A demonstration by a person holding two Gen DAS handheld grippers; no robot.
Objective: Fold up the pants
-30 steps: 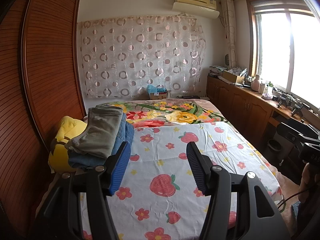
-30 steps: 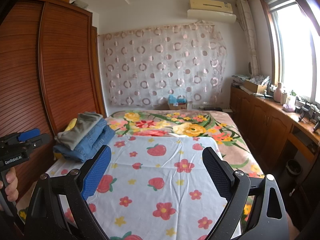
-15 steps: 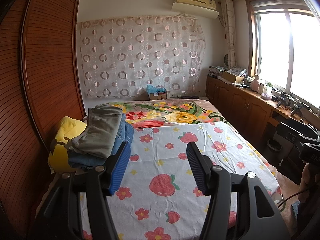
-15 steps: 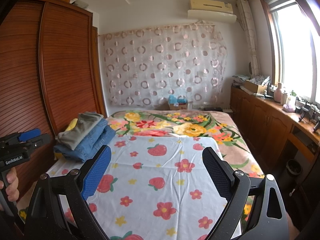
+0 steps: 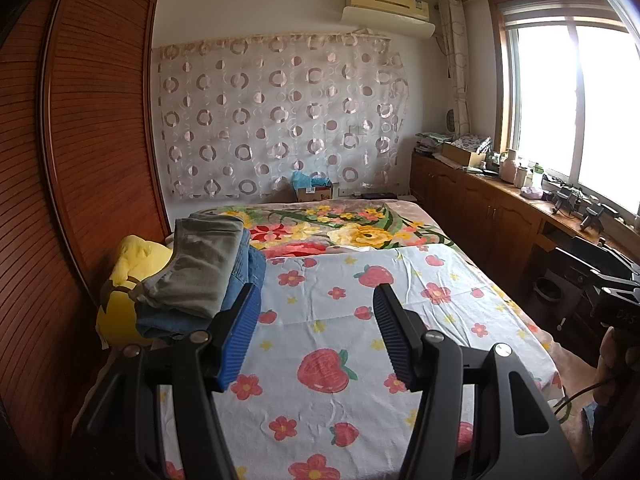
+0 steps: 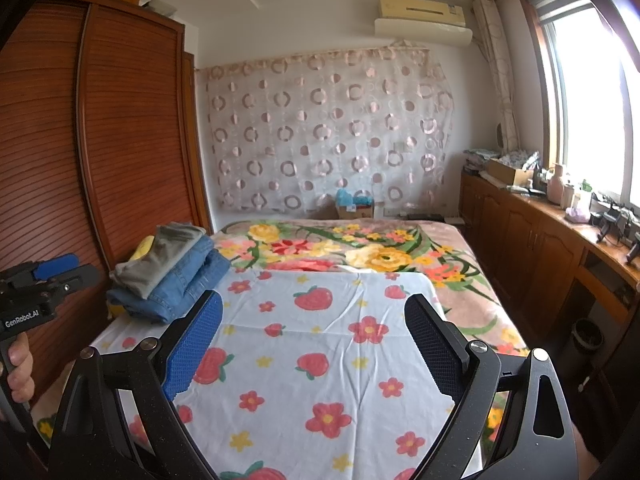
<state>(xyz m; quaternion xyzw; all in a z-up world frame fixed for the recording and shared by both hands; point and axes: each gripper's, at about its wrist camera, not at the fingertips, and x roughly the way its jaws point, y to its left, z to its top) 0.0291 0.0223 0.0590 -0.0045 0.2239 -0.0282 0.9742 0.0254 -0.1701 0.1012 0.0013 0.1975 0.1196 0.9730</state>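
A stack of folded pants lies at the bed's left side: grey pants (image 5: 202,264) on top of blue jeans (image 5: 244,276), also seen as grey pants (image 6: 160,254) over jeans (image 6: 188,280). My left gripper (image 5: 314,300) hovers open above the strawberry sheet (image 5: 332,344), just right of the stack, with nothing between its fingers. My right gripper (image 6: 312,312) also stands open and empty over the sheet (image 6: 320,360). The left gripper's body (image 6: 36,292) shows at the far left of the right wrist view, held by a hand (image 6: 18,372).
A yellow plush (image 5: 132,268) sits under and behind the stack against the wooden wardrobe (image 5: 80,160). A floral blanket (image 5: 344,232) covers the bed's far half. Wooden cabinets (image 5: 500,216) with clutter line the right wall under the window. A bin (image 6: 586,336) stands on the floor.
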